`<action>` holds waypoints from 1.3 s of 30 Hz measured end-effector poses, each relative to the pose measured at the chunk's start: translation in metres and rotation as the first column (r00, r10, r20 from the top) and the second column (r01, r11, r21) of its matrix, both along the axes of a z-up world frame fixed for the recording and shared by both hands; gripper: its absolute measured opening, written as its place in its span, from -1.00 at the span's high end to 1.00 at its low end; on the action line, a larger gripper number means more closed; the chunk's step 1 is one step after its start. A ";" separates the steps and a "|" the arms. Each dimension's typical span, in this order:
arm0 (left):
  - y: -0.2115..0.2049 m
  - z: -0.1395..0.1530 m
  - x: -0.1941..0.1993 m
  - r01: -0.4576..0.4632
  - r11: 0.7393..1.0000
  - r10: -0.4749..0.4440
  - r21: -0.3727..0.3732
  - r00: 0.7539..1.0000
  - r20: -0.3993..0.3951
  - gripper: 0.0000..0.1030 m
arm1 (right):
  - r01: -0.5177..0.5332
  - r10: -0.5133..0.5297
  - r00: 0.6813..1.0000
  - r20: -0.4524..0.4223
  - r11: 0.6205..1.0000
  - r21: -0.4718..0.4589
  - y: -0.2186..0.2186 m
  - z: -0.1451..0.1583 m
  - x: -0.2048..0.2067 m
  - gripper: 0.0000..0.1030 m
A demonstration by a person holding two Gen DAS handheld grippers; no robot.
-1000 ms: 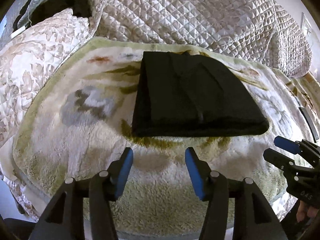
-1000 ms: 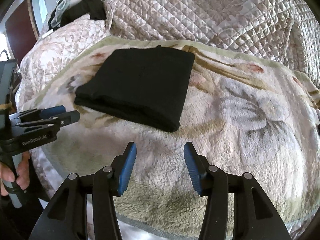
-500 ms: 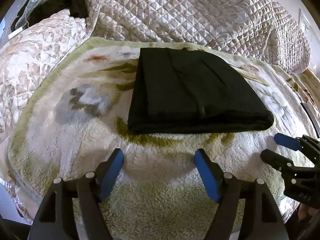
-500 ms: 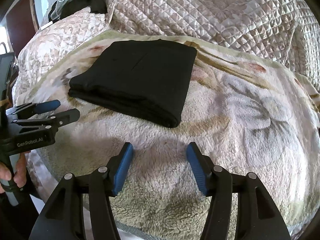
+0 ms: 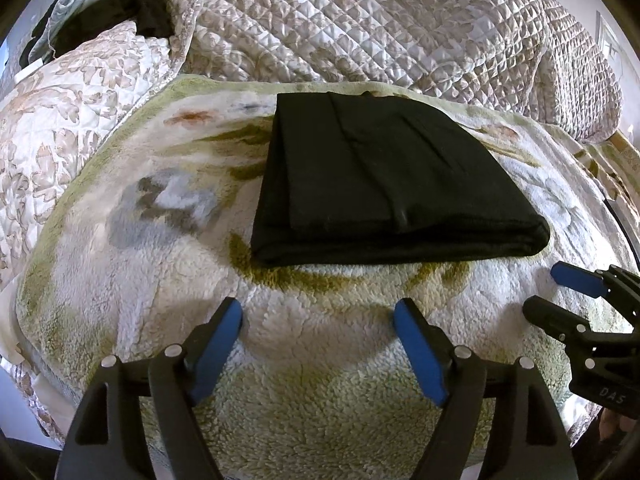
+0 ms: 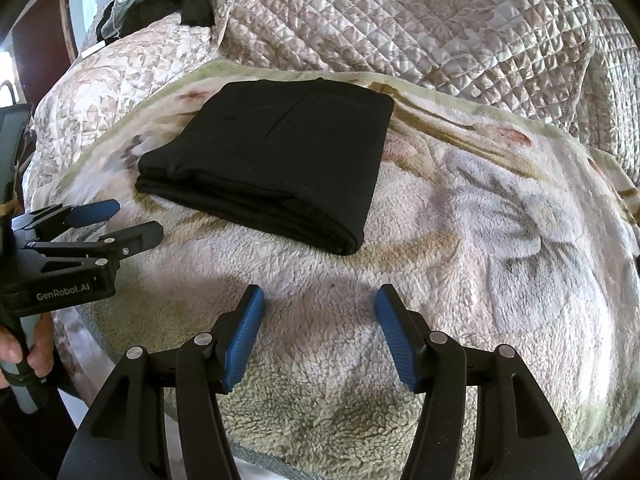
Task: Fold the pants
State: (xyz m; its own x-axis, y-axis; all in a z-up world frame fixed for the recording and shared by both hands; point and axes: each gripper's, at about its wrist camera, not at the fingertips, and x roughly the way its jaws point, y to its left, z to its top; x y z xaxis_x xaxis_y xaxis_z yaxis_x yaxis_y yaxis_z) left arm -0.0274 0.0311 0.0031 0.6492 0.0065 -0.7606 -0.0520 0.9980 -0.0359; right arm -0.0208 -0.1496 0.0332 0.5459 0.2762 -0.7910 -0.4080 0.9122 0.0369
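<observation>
- Since a second ago, my left gripper [image 5: 318, 312] has spread much wider, and its jaws are opening at this moment; nothing lies between them, only fleece below.
- My right gripper [image 6: 318, 300] has also widened over that second; its jaws stand apart, with nothing between them.
- The pants [image 5: 384, 184] sit slightly closer in both views than before; otherwise their shape is unchanged.
- Pants: black, folded into a compact, roughly rectangular stack, lying flat on the fleece blanket [image 5: 160, 280] spread over the bed.
- The thick folded edge faces me; layered edges show along the left side in the left wrist view.
- Both grippers hover over bare fleece just short of the near fold, touching neither pants nor blanket, as far as I can tell.
- In the right wrist view the left gripper enters from the left, beside the near left corner of the pants [image 6: 272, 160], held by my hand [image 6: 24, 352].
- A quilted bedspread [image 5: 360, 20] lies bunched behind the blanket.
- Dark clothing [image 5: 132, 12] sits heaped at the far left.
</observation>
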 end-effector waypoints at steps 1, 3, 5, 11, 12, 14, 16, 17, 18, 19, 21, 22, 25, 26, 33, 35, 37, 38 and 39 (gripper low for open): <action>0.000 0.000 0.000 0.000 1.000 0.000 -0.001 1.000 0.000 -0.57 | 0.000 0.000 1.000 0.000 1.000 0.000 0.000 0.000 0.000 -0.15; 0.000 0.000 0.000 0.000 1.000 0.000 0.000 1.000 0.000 -0.58 | 0.000 0.000 1.000 0.001 1.000 0.002 0.000 0.000 0.000 -0.15; 0.001 0.000 0.001 0.001 1.000 -0.001 -0.001 1.000 0.000 -0.58 | -0.002 0.002 1.000 0.002 1.000 0.002 0.000 0.000 0.000 -0.17; 0.001 -0.001 0.001 0.000 1.000 0.000 -0.002 1.000 -0.003 -0.60 | -0.005 0.005 1.000 0.002 1.000 0.005 0.001 0.000 0.000 -0.22; 0.001 -0.001 0.001 -0.001 1.000 0.001 -0.002 1.000 -0.003 -0.60 | -0.005 0.005 1.000 0.002 1.000 0.006 0.001 0.000 -0.001 -0.22; 0.001 -0.002 0.001 -0.001 1.000 0.001 -0.002 1.000 -0.003 -0.60 | -0.005 0.005 1.000 0.002 1.000 0.005 0.002 0.000 -0.001 -0.22; 0.001 -0.002 0.001 -0.001 1.000 0.001 -0.002 1.000 -0.003 -0.60 | -0.005 0.005 1.000 0.002 1.000 0.005 0.002 0.000 -0.001 -0.22; 0.001 -0.002 0.002 0.000 1.000 0.000 -0.002 1.000 -0.004 -0.60 | -0.005 0.005 1.000 0.001 1.000 0.005 0.002 0.000 -0.001 -0.22; 0.001 -0.001 0.002 0.000 1.000 0.000 -0.002 1.000 -0.004 -0.60 | -0.004 0.004 1.000 0.002 1.000 0.005 0.002 0.000 -0.001 -0.22; 0.002 -0.001 0.001 0.000 1.000 0.000 -0.002 1.000 -0.004 -0.60 | -0.004 0.004 1.000 0.002 1.000 0.005 0.002 0.000 -0.001 -0.23; 0.002 -0.002 0.002 0.000 1.000 0.000 -0.002 1.000 -0.005 -0.60 | -0.004 0.004 1.000 0.002 1.000 0.004 0.002 0.000 -0.001 -0.23; 0.002 -0.002 0.002 0.000 1.000 0.000 -0.002 1.000 -0.005 -0.60 | -0.004 0.004 1.000 0.002 1.000 0.005 0.001 0.000 -0.001 -0.23; 0.003 -0.003 0.002 0.001 1.000 -0.001 0.000 1.000 -0.006 -0.60 | -0.004 0.004 1.000 0.002 1.000 0.005 0.002 0.000 0.000 -0.23; 0.003 -0.004 0.002 0.001 1.000 -0.001 0.002 1.000 -0.007 -0.60 | -0.004 0.004 1.000 0.002 1.000 0.005 0.001 0.000 0.000 -0.23; 0.004 -0.005 0.002 0.001 1.000 -0.001 0.000 1.000 -0.008 -0.60 | -0.004 0.004 1.000 0.002 1.000 0.005 0.001 0.000 -0.001 -0.23; 0.005 -0.005 0.002 0.001 1.000 -0.001 0.000 1.000 -0.009 -0.60 | -0.004 0.004 1.000 0.002 1.000 0.006 0.001 0.000 -0.001 -0.23; 0.005 -0.005 0.002 0.001 1.000 -0.001 0.001 1.000 -0.009 -0.61 | -0.004 0.004 1.000 0.002 1.000 0.006 0.001 0.000 -0.001 -0.23; 0.005 -0.005 0.002 0.001 1.000 -0.001 0.000 1.000 -0.009 -0.61 | -0.004 0.004 1.000 0.002 1.000 0.005 0.002 0.000 0.000 -0.23; 0.005 -0.005 0.002 0.001 1.000 -0.001 0.001 1.000 -0.009 -0.61 | -0.004 0.004 1.000 0.002 1.000 0.006 0.001 0.000 -0.001 -0.23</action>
State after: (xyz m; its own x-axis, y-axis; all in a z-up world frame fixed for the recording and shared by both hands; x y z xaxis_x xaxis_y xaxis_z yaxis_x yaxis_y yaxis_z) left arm -0.0255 0.0358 -0.0018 0.6426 0.0063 -0.7662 -0.0510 0.9981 -0.0346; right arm -0.0213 -0.1484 0.0334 0.5462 0.2833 -0.7883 -0.4122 0.9102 0.0415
